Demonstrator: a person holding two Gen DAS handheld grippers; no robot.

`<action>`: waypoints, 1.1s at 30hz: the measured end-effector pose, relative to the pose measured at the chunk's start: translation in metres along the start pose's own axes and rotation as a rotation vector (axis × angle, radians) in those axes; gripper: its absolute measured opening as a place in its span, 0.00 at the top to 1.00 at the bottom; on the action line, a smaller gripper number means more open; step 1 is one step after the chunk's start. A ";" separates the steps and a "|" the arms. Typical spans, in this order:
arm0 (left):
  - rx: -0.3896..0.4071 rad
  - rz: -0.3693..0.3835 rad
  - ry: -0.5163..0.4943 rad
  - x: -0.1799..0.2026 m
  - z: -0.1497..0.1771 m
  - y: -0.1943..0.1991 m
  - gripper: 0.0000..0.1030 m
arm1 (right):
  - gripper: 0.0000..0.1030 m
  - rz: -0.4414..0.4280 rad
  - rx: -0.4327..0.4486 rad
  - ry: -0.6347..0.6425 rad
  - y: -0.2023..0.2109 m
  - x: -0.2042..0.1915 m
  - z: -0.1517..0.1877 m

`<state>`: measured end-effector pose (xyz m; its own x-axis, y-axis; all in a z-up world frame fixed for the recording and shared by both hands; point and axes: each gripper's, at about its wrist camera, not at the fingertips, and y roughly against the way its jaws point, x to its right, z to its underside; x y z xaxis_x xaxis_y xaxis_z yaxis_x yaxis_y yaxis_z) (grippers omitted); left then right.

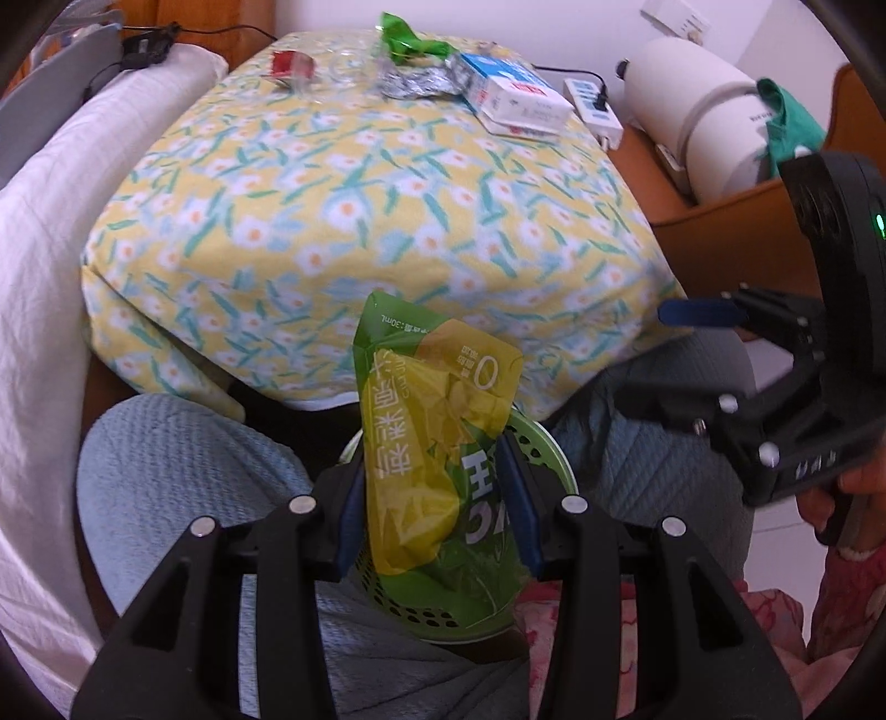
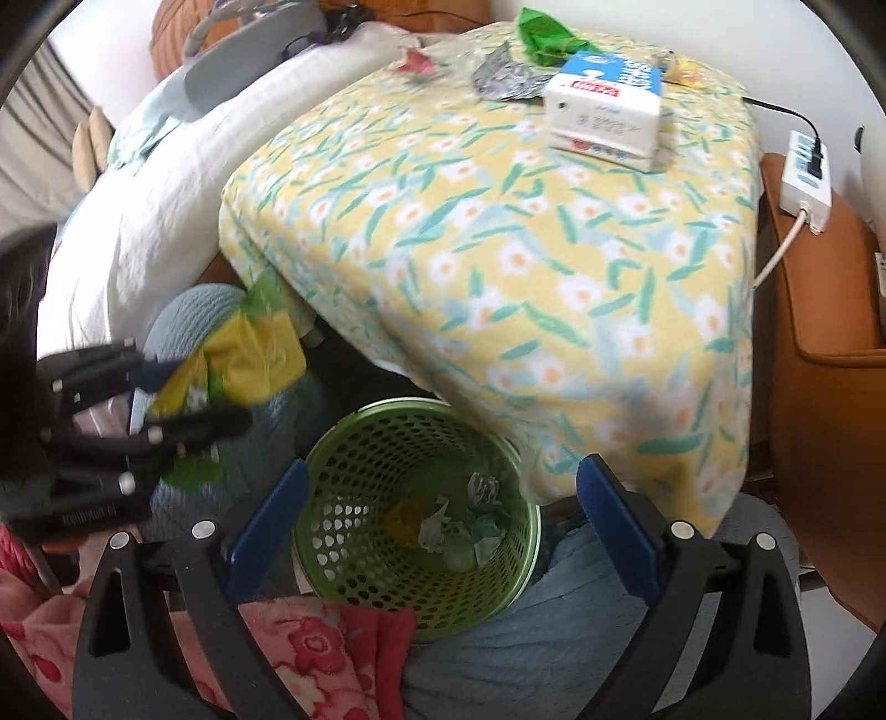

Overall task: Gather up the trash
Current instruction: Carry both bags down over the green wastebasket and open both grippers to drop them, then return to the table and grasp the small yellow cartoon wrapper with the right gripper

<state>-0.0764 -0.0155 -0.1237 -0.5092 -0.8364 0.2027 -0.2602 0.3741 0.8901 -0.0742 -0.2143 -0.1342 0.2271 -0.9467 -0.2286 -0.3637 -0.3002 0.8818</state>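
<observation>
Left gripper [image 1: 437, 498]: jaws are clamped on a green-and-yellow pouch [image 1: 437, 443], which is held upright by its lower half so that it hangs directly above the bin; from the right wrist view the same pouch [image 2: 249, 354] is seen off to the left of the bin's mouth.

Green perforated bin [image 2: 421, 515]: it is wedged between the person's knees, just under the table's front edge, presumably so that both hands are left free; crumpled scraps [image 2: 470, 526] are already lying on its bottom.

Right gripper [image 2: 443, 531]: jaws are spread wide apart with nothing between them; it is poised above the open bin, judged to be idle or ready for the next pick.

Remaining trash: a green wrapper [image 1: 410, 39], a crushed foil wrapper [image 1: 421, 80], a red-and-clear wrapper [image 1: 290, 66] and a blue-and-white carton [image 1: 515, 94] are grouped at the far end of the table, well apart from the bin.

Surface: the table is covered by a yellow floral cloth [image 1: 360, 221], draped over the edges and bare across its middle.

Room: a white duvet [image 1: 72, 221] is seen at the left, and a white power strip [image 2: 805, 177] rests on an orange-brown unit [image 2: 819, 310] at the right.

Stage: the pouch is judged to be about to be released; several items are not yet collected.
</observation>
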 end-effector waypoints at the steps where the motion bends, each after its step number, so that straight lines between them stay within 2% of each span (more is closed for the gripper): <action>1: -0.003 0.005 -0.007 0.002 0.001 -0.001 0.59 | 0.06 0.005 0.002 -0.005 0.000 0.002 0.000; 2: -0.008 0.010 -0.014 0.004 0.001 -0.002 0.56 | 0.06 0.007 0.004 -0.010 0.001 0.004 0.000; 5: 0.002 -0.001 -0.029 0.010 0.002 -0.001 0.30 | 0.06 0.008 0.007 -0.021 0.001 0.006 -0.001; 6: 0.011 -0.008 -0.035 0.011 0.002 0.000 0.25 | 0.06 0.011 0.007 -0.024 0.001 0.008 -0.002; 9: 0.027 -0.008 -0.049 0.013 0.001 0.004 0.19 | 0.06 0.014 0.007 -0.031 0.003 0.009 -0.001; 15: 0.043 -0.022 -0.044 0.010 -0.002 0.010 0.13 | 0.06 0.009 0.011 -0.033 0.003 0.010 -0.002; 33: 0.089 -0.061 0.037 -0.014 -0.021 0.020 0.12 | 0.06 -0.001 0.071 -0.033 0.017 0.009 -0.020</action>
<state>-0.0575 -0.0050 -0.0997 -0.4600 -0.8723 0.1656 -0.3623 0.3547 0.8619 -0.0600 -0.2256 -0.1134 0.1979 -0.9494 -0.2439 -0.4270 -0.3075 0.8503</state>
